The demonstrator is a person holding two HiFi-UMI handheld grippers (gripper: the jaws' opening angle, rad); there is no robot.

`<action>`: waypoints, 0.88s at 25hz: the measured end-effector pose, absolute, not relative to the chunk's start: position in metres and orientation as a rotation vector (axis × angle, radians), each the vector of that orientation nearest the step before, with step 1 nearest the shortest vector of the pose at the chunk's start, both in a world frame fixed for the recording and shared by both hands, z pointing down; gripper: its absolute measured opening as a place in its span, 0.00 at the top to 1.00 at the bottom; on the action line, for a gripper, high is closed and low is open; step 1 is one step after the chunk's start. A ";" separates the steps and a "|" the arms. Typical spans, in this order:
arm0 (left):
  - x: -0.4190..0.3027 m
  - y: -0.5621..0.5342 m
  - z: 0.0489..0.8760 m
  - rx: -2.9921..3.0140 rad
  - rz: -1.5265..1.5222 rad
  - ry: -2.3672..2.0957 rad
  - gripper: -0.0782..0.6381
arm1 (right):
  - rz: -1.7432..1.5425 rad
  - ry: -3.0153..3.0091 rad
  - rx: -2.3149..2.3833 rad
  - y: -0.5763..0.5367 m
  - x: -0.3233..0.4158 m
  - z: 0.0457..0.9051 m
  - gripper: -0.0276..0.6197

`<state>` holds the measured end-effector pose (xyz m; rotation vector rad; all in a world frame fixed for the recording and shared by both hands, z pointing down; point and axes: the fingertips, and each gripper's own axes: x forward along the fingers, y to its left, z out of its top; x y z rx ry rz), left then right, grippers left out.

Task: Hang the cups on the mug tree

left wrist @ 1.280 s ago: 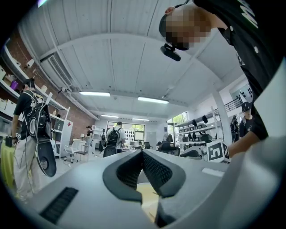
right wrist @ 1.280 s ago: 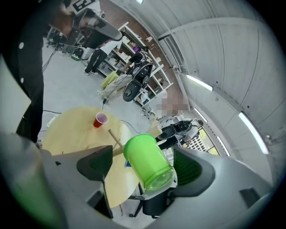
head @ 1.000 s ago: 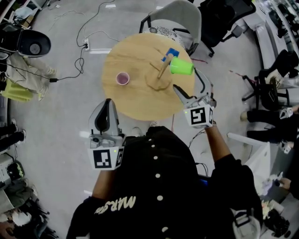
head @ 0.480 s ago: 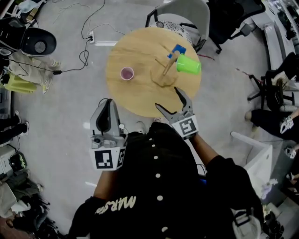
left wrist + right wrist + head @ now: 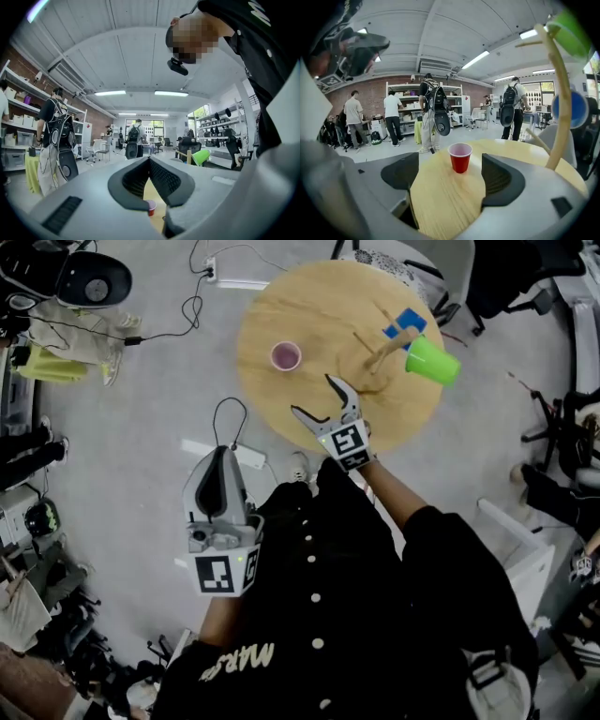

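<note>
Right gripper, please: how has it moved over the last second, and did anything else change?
The right gripper swung left, away from the green cup on the mug tree, and now faces the red cup, open and empty. The left gripper stayed shut; no cup moved.

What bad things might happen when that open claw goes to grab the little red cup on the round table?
1. The red plastic cup stands alone and looks light. The open right gripper, lined up with it, may knock it over instead of gripping it.
2. Squeezing too hard might dent it.
3. The wooden mug tree already carries a green cup and a blue cup. Bumping a branch while hanging the red one might shake them off.
</note>
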<state>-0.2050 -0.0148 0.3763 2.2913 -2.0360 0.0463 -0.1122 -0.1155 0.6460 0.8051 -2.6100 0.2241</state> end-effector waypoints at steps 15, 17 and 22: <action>-0.241 0.020 0.422 2.162 0.150 -2.127 0.90 | 0.370 -2.312 0.895 -0.199 -0.192 0.766 0.37; -0.244 0.022 0.424 2.141 0.155 -2.139 0.90 | 0.372 -2.327 0.954 -0.204 -0.192 0.759 0.53; -0.241 0.019 0.421 2.166 0.167 -2.132 0.90 | 0.723 -2.469 1.160 -0.218 -0.188 0.730 0.55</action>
